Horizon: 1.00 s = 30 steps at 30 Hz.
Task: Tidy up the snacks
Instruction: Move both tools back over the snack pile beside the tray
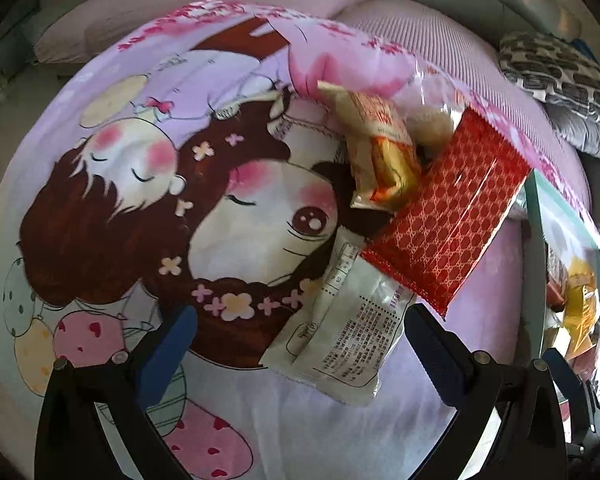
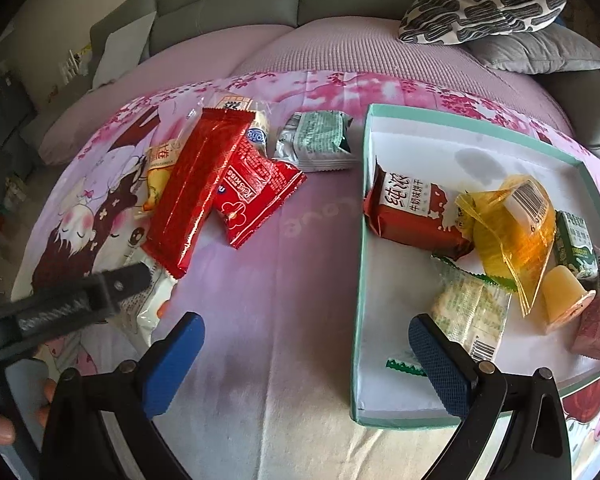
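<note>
Snacks lie in two groups on the cartoon-printed pink bedspread (image 2: 276, 280): a loose heap to the left and a batch already inside the shallow teal-rimmed white cardboard box (image 2: 358, 264) to the right. Nearest the left claw (image 1: 300, 344) is a flat white printed foil packet (image 1: 340, 332), which sits between its spread blue pads, long axis running away from the camera and tilted slightly right. Just beyond it, overlapping its far end, lies a long red patterned wrapper (image 1: 448, 216), with a yellow-and-white packet (image 1: 380, 152) further back. The left claw is open and holds nothing; I judge it the better placed hand for the white packet, since the right claw (image 2: 304, 364) is also open and empty but straddles the box's near left wall, well apart from the heap. A straight advance and closing across the packet's short width looks workable.
</note>
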Motion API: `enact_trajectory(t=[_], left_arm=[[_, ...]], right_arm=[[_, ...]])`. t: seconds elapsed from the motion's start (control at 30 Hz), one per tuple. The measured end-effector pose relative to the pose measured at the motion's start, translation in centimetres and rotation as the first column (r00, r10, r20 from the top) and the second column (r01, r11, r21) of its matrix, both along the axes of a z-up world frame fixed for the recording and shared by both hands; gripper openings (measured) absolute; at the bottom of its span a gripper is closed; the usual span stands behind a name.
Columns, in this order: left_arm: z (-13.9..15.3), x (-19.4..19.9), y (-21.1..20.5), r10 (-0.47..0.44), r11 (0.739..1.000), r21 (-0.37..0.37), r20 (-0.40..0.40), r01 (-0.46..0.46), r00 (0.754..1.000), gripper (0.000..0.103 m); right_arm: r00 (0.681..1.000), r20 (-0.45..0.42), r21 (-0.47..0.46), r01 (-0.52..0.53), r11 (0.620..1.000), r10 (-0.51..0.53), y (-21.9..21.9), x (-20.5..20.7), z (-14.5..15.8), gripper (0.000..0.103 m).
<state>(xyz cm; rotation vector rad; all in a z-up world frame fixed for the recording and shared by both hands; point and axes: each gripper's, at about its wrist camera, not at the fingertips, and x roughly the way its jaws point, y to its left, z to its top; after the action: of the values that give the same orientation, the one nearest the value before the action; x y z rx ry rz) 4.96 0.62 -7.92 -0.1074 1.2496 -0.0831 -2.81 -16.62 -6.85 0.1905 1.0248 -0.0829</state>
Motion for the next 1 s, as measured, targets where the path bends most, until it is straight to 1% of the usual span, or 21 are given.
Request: enact_trajectory(t=[0.1, 0.27, 0.33, 0.37, 0.47, 0.63, 0.87, 1.0], left_arm=[[-0.8, 0.5, -0.1, -0.006, 1.0, -0.001, -0.017, 0.006, 1.0, 0.103], [-1.0, 0.8, 0.1, 0.001, 1.0, -0.013, -0.017, -0.001, 1.0, 0.103], [-1.0, 1.1, 0.7, 0.012, 1.0, 0.002, -0.01, -0.012, 1.0, 0.103], [-0.9, 1.1, 1.0, 0.026, 0.999, 0.028, 0.002, -0.026, 1.0, 0.103], [-0.6, 1.4, 2.0, 0.074, 0.996, 0.049, 0.016, -0.075, 0.997, 0.103], [-0.6, 1.8, 3.9, 0.149, 0.988, 0.043, 0.014, -0.15, 0.989, 0.103], [-0.7, 2.4, 5.8, 0.189, 0.982, 0.019, -0.005, -0.189, 0.982, 0.103], [-0.6, 2.9, 7.8, 0.219, 0.976, 0.012, -0.001, -0.219, 0.976, 0.103]], right_arm=[[1.0, 0.007, 0.014, 0.009, 1.0, -0.009, -0.4, -0.1, 0.3, 0.103], [0.999, 0.026, 0.024, 0.036, 0.999, -0.036, -0.9, -0.2, 0.7, 0.103], [0.999, 0.025, 0.018, 0.042, 0.999, -0.043, -1.0, -0.2, 0.7, 0.103], [0.999, 0.024, 0.016, 0.045, 0.999, -0.046, -1.1, -0.2, 0.7, 0.103], [0.999, 0.023, 0.013, 0.048, 0.999, -0.048, -1.2, -0.2, 0.6, 0.103], [0.998, 0.03, 0.021, 0.047, 0.999, -0.048, -1.1, -0.3, 0.7, 0.103], [0.996, 0.065, 0.065, 0.057, 0.996, -0.062, -1.3, -0.4, 1.2, 0.103], [0.993, 0.074, 0.067, 0.083, 0.994, -0.088, -1.0, 0.1, 1.3, 0.103]])
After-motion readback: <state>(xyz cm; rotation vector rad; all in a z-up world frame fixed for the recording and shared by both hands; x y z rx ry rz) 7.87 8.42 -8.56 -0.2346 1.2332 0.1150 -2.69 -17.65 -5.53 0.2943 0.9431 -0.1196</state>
